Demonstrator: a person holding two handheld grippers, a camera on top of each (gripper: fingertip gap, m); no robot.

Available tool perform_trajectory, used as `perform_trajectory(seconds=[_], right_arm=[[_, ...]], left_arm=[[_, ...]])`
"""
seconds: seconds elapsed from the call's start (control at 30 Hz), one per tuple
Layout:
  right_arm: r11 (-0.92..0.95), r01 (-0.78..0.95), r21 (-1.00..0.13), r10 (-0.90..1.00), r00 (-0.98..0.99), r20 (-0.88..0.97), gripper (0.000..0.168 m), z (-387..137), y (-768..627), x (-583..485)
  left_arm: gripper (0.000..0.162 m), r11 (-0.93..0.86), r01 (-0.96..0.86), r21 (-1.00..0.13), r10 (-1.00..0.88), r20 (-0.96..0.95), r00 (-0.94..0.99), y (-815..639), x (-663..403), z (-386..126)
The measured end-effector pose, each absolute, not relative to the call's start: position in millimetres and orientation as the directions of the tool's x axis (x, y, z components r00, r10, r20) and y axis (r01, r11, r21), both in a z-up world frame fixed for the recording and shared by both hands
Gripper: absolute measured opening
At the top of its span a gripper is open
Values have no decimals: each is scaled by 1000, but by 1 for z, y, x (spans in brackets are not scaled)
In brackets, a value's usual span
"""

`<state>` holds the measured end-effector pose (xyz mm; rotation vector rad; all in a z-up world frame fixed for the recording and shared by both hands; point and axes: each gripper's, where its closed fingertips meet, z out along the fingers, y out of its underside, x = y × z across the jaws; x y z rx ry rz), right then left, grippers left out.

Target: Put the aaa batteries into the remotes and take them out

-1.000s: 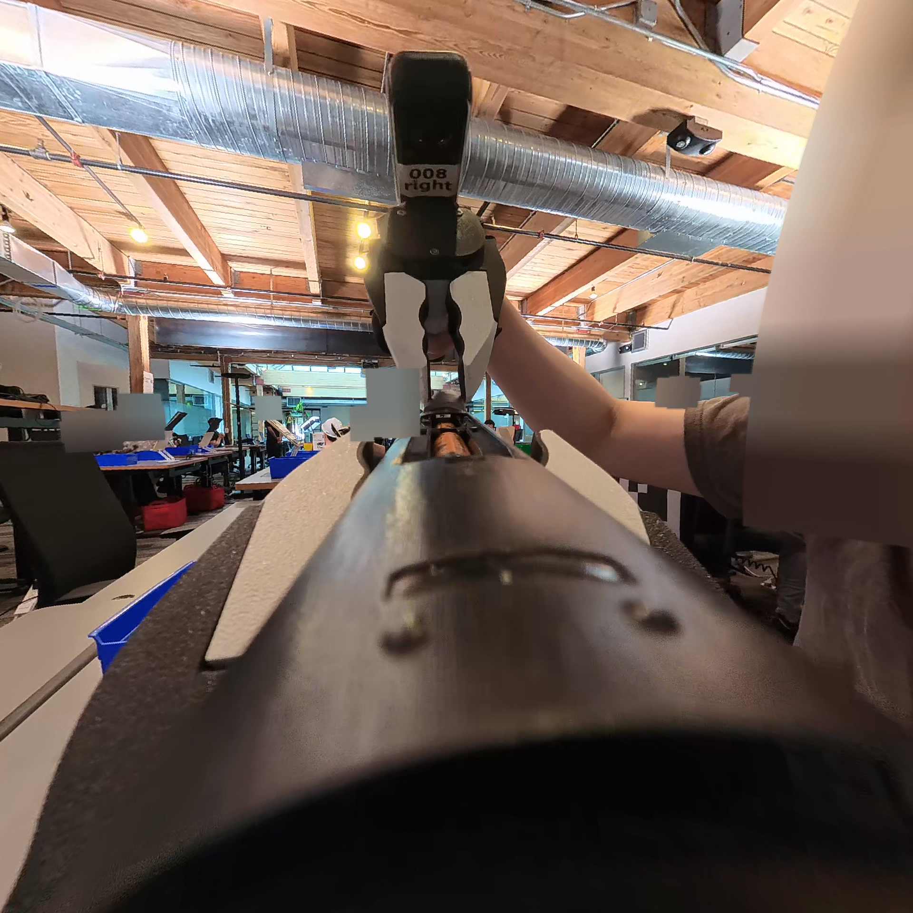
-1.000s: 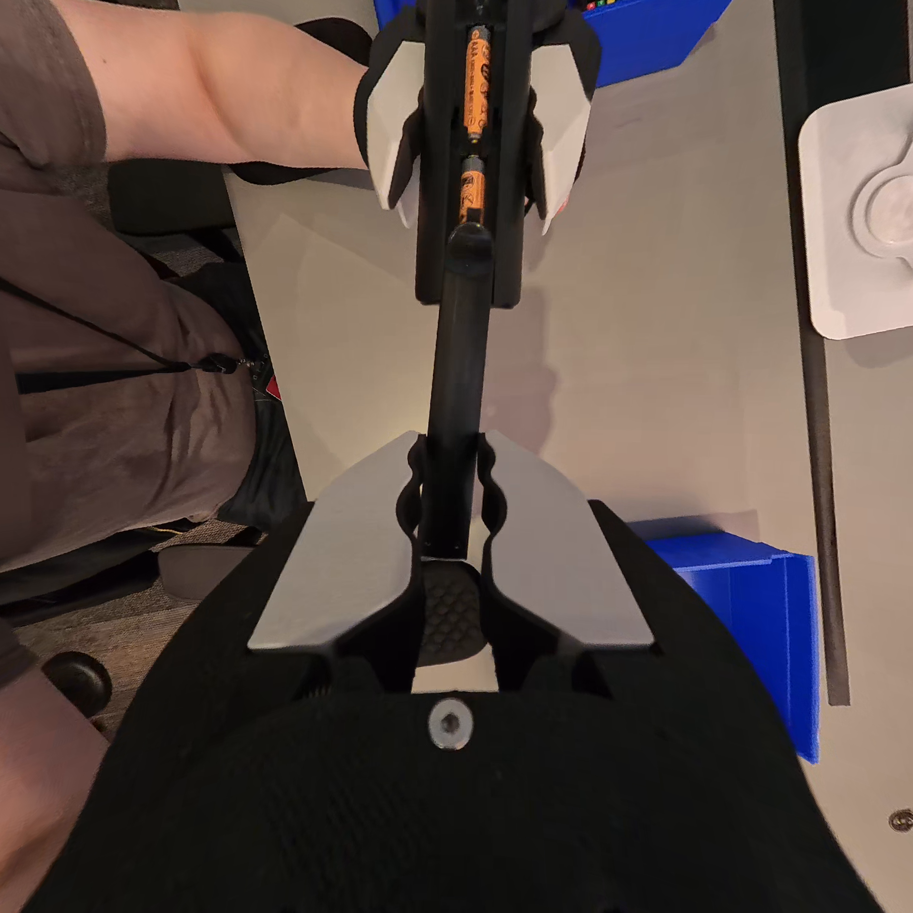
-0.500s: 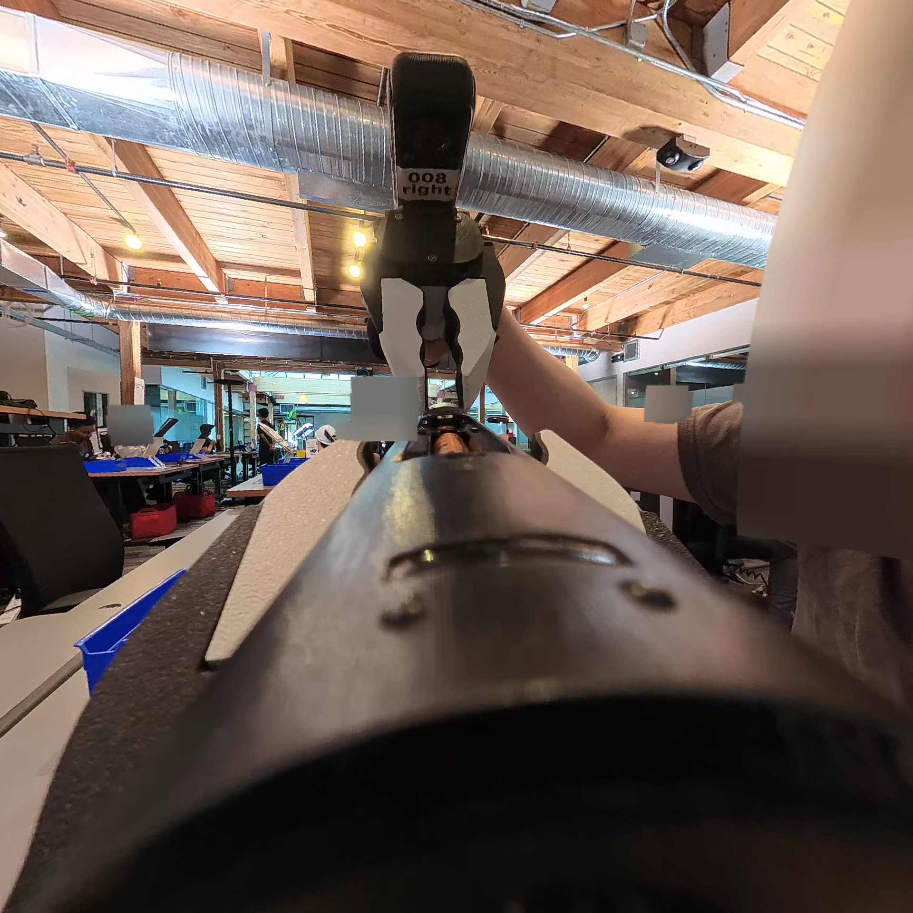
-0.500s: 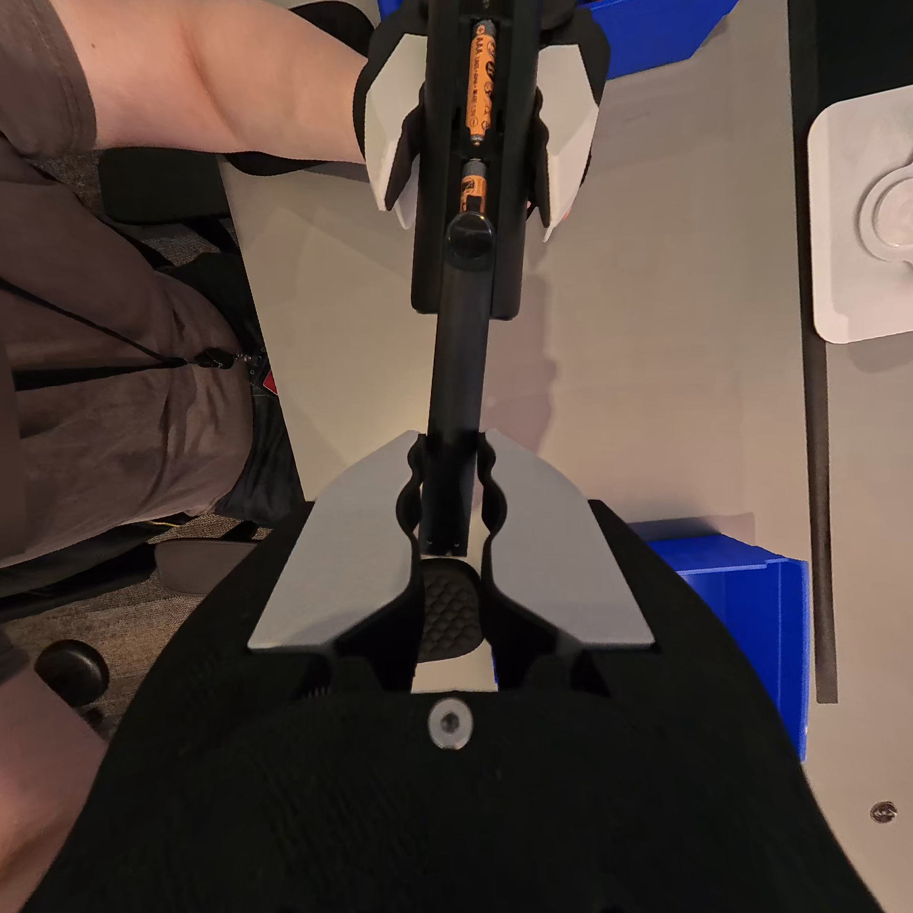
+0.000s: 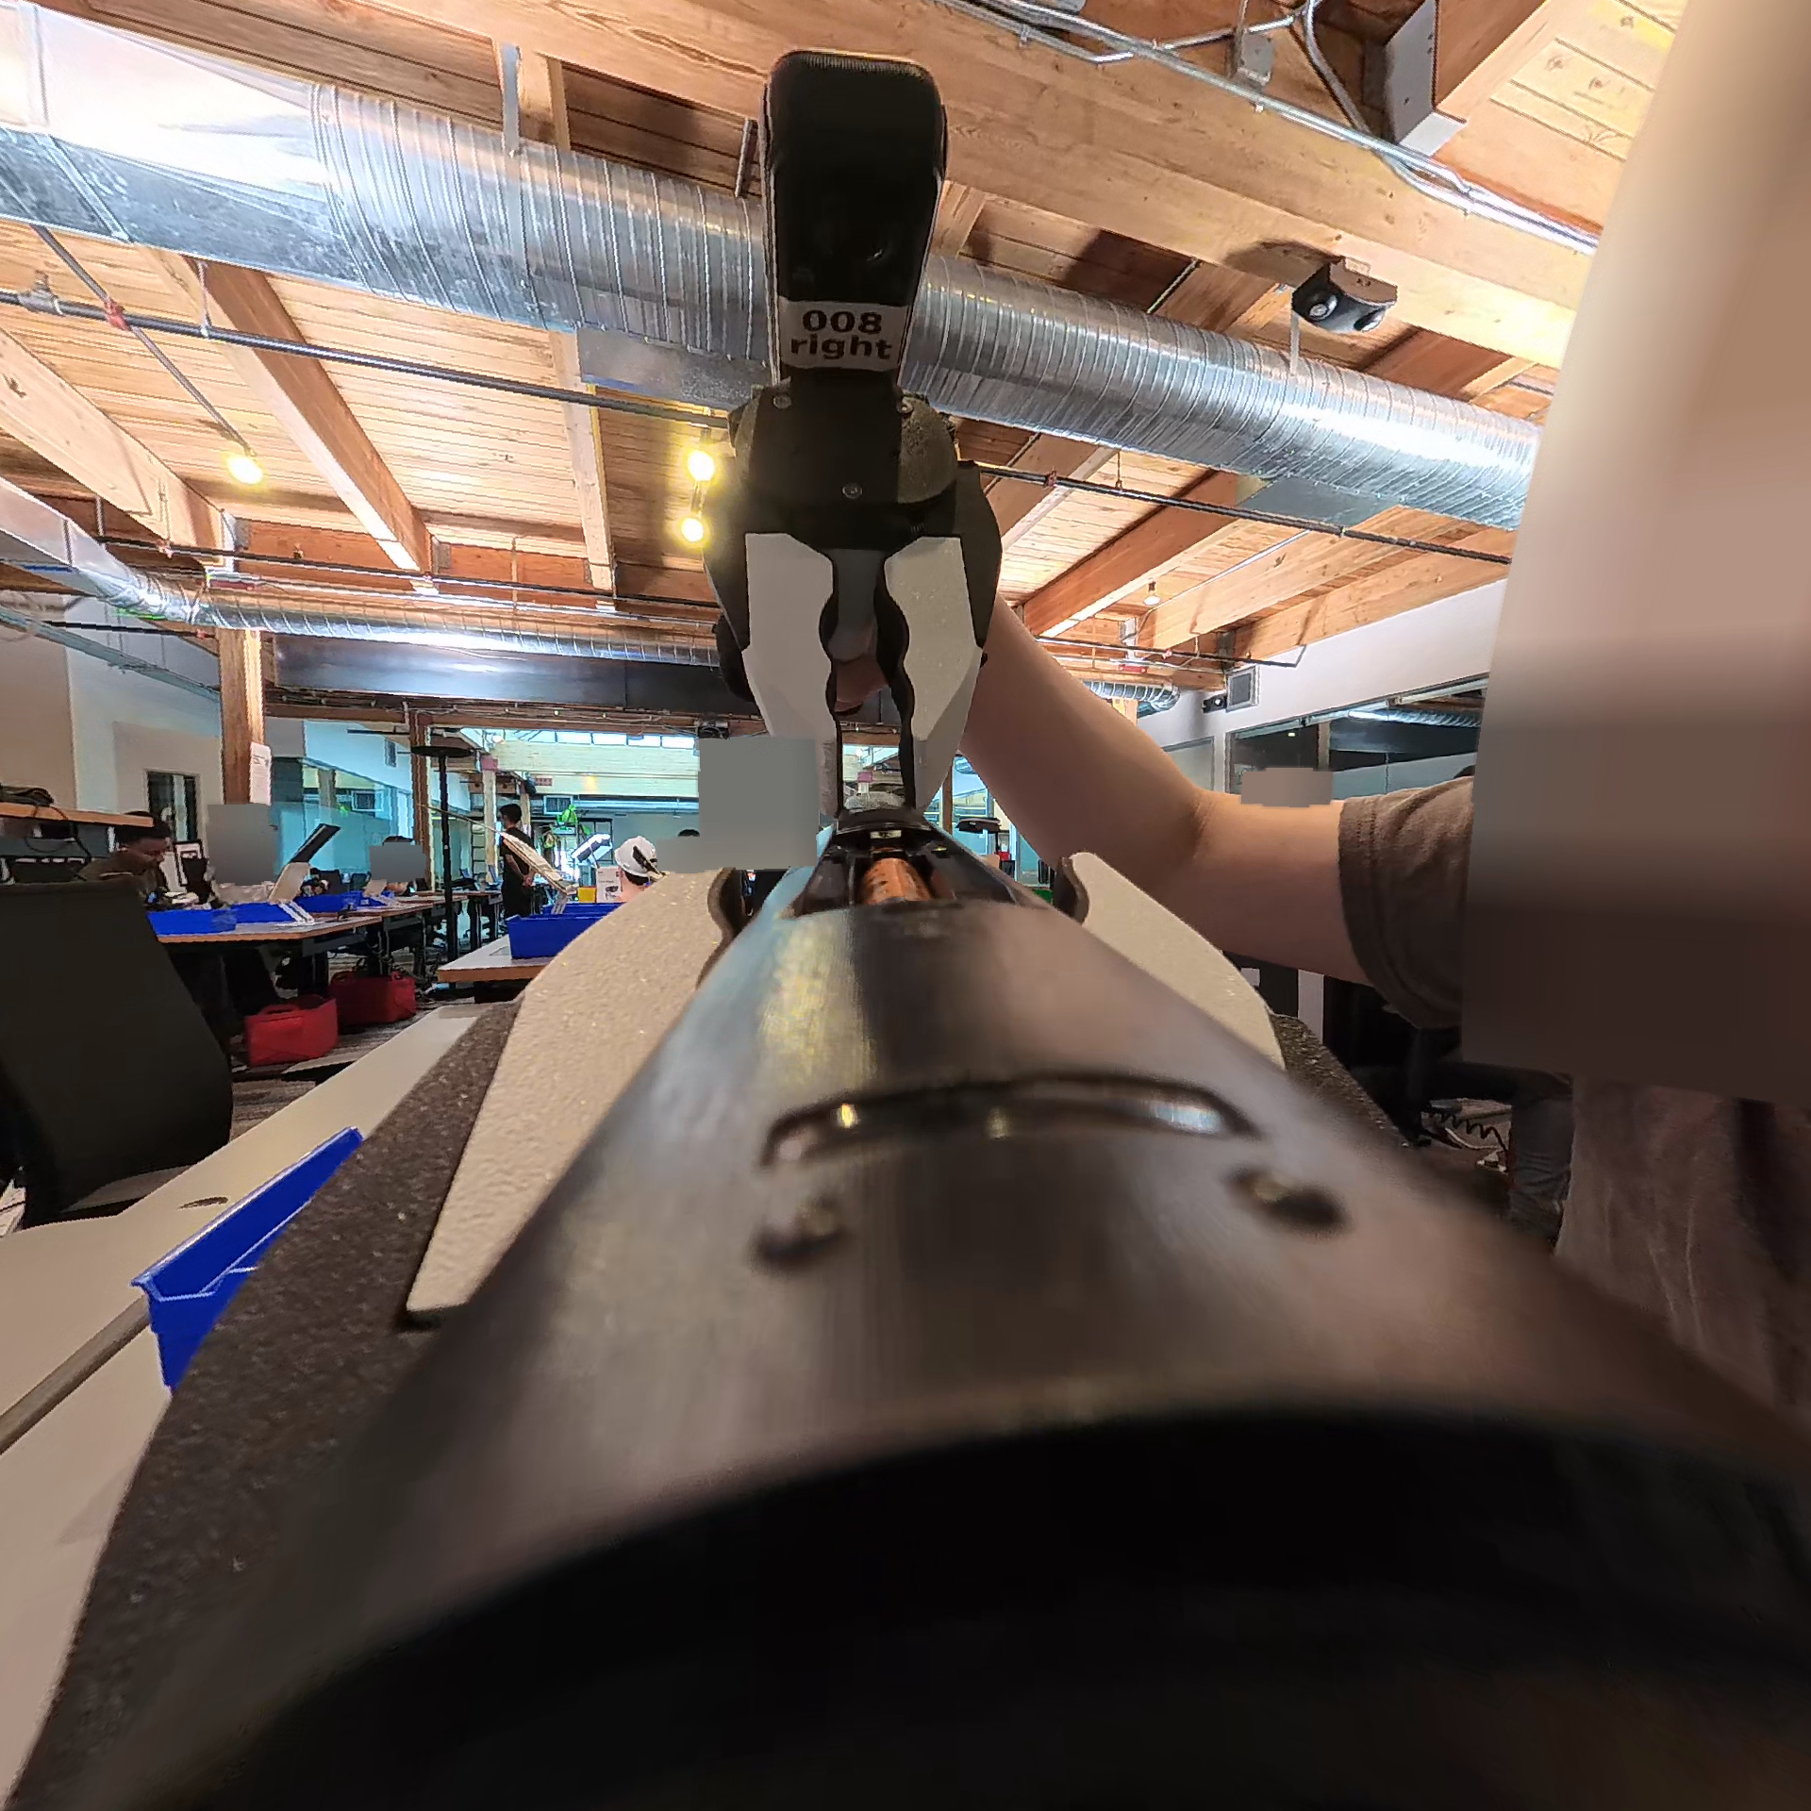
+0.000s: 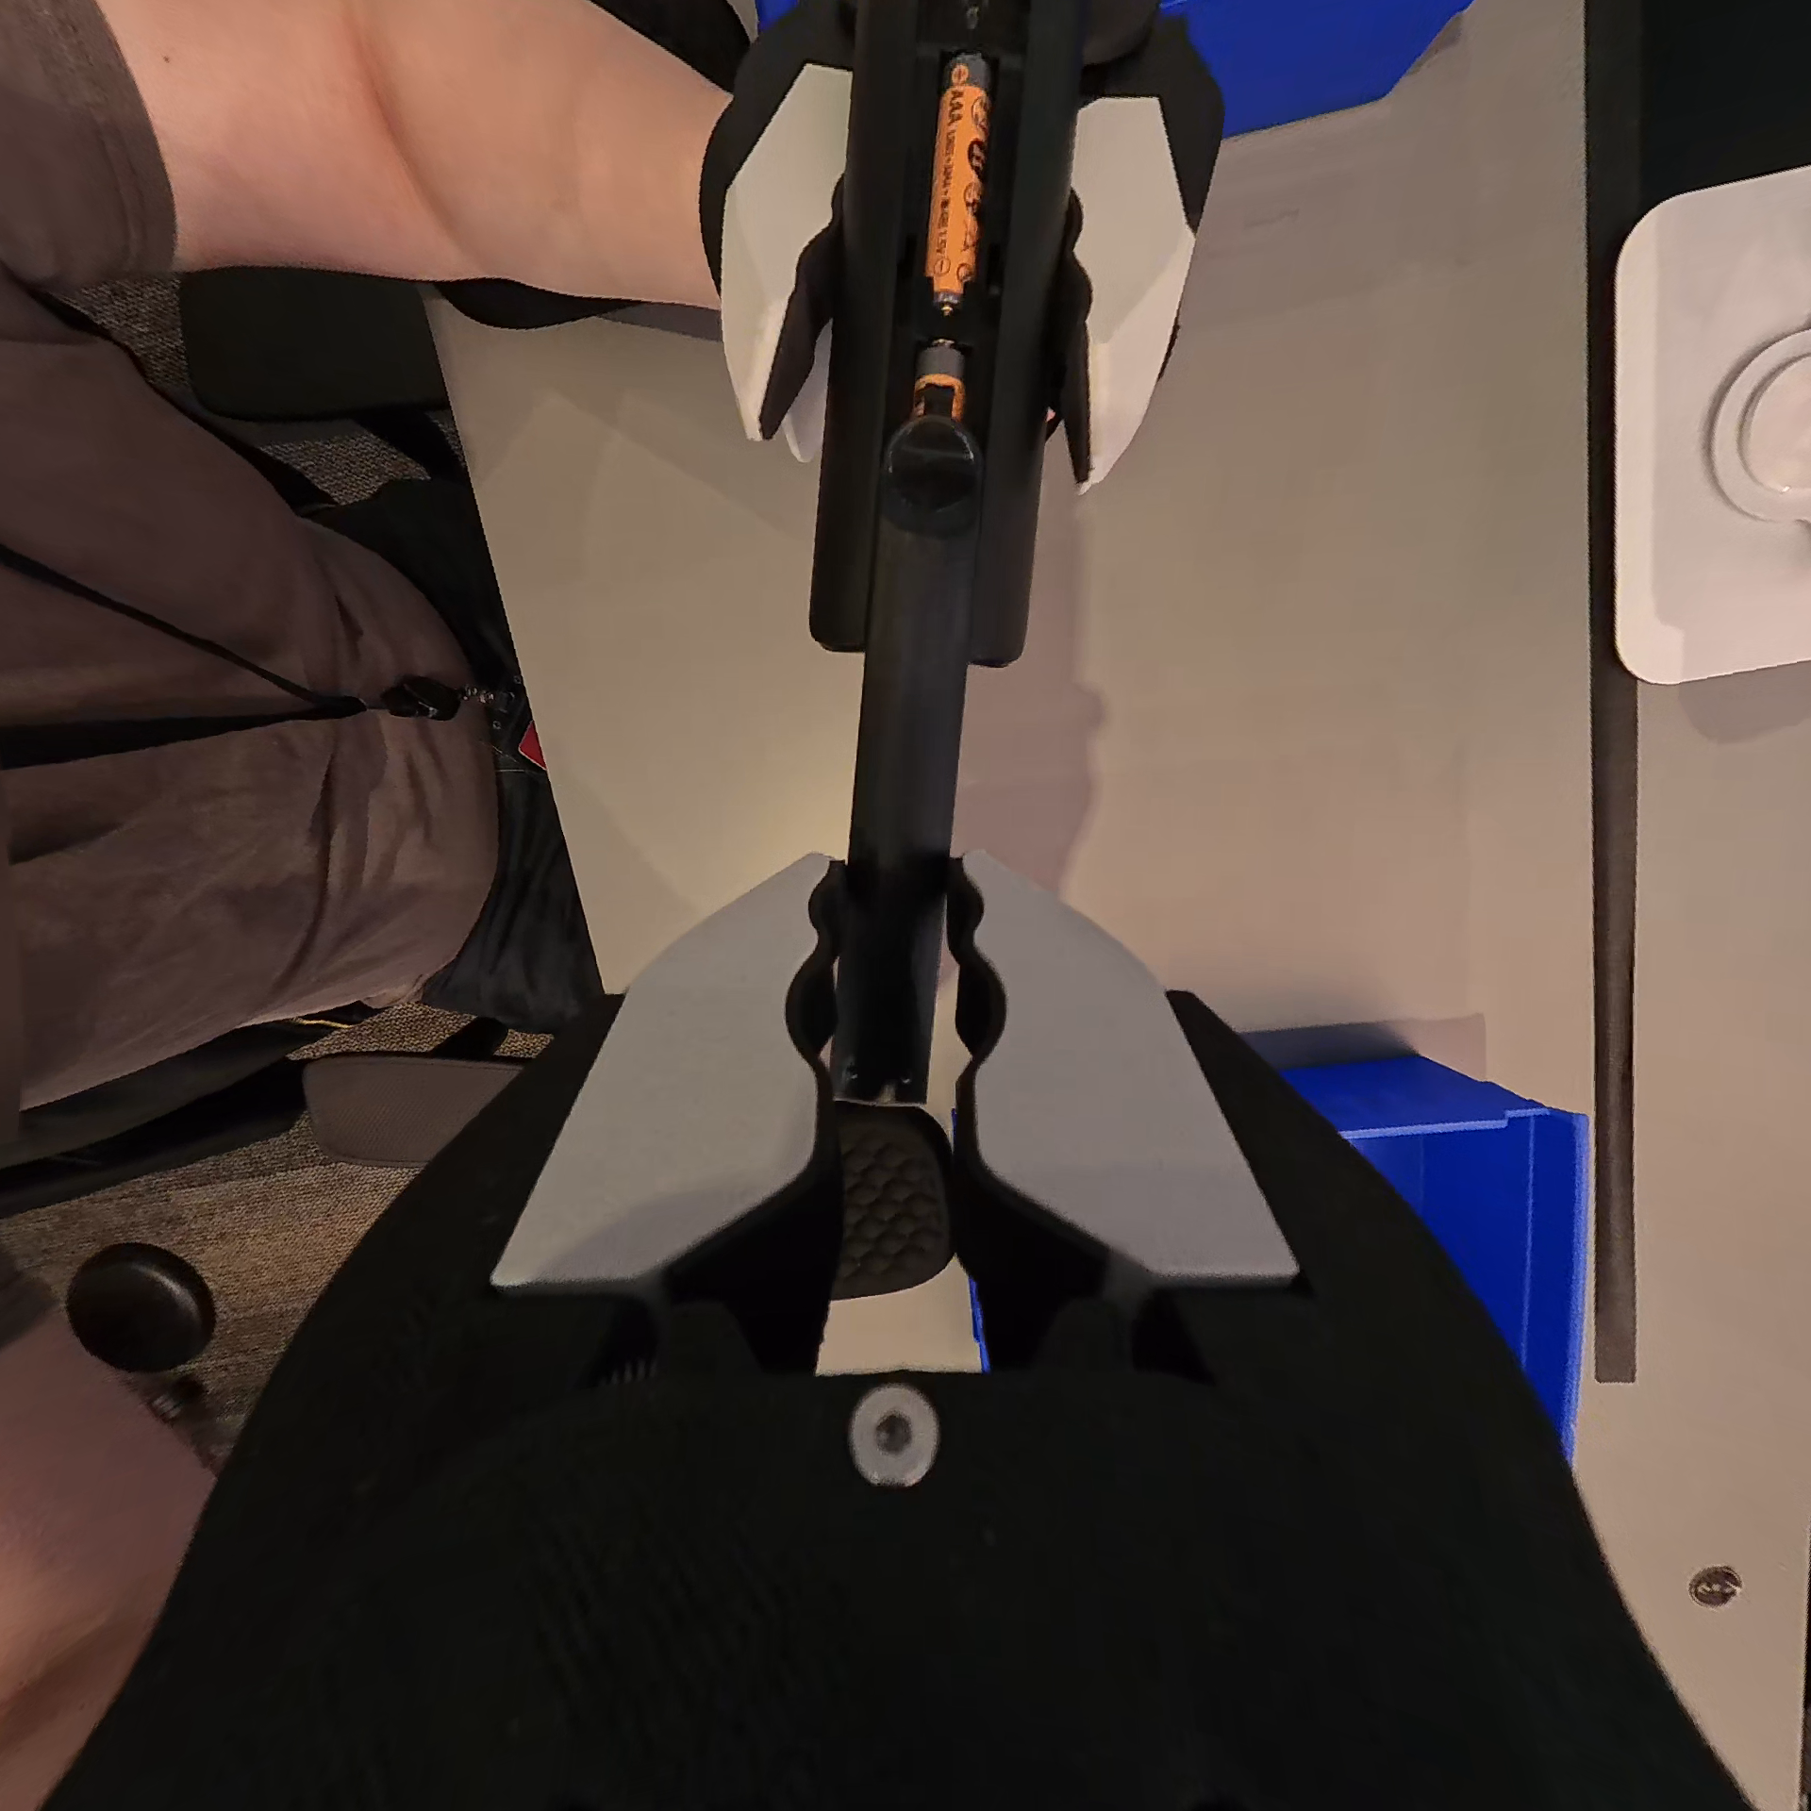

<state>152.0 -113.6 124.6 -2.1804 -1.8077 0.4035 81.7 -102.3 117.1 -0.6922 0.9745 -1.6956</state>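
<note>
Your right gripper (image 6: 897, 965) has its fingers (image 6: 715, 1058) pinching a black tool (image 6: 906, 784), a slim rod with a round knob at its far end. The knob rests on the near battery (image 6: 939, 380) in the open bay of the remote (image 6: 926, 549). A second battery (image 6: 960, 186), orange like the first, lies in line beyond it, farther into the bay.

Your left gripper (image 6: 931, 431) has its fingers (image 6: 774, 294) clamped on the two long sides of the remote, holding it clear of the table (image 6: 1274, 686) with the bay facing the right camera. In the left wrist view the remote (image 5: 931, 1225) fills the lower frame, with a battery (image 5: 887, 880) showing at its far end and the right gripper (image 5: 867, 745) poised directly above it.

A blue bin (image 6: 1450, 1205) sits on the table right of the right gripper. A white tray (image 6: 1715, 441) lies at the right edge. A second blue bin (image 6: 1303, 59) lies behind the left gripper.
</note>
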Motion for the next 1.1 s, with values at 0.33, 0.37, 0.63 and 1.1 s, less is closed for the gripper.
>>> perform_trajectory(seconds=[0.33, 0.37, 0.63, 1.1], right_arm=[[-172, 914, -367, 985, 170, -38, 21, 123, -113, 147], [-171, 916, -363, 985, 170, -36, 21, 122, -113, 147], [-167, 920, -354, 986, 164, -38, 21, 120, -112, 143], [-167, 926, -340, 986, 163, -41, 21, 121, -113, 143]], left_arm=[[60, -160, 478, -863, -946, -5, -325, -104, 83, 116], [61, -161, 480, -863, -946, -4, -324, -103, 83, 116], [61, -165, 479, -862, -945, -1, -327, -103, 82, 116], [60, -162, 475, -865, -944, -5, -331, -104, 82, 116]])
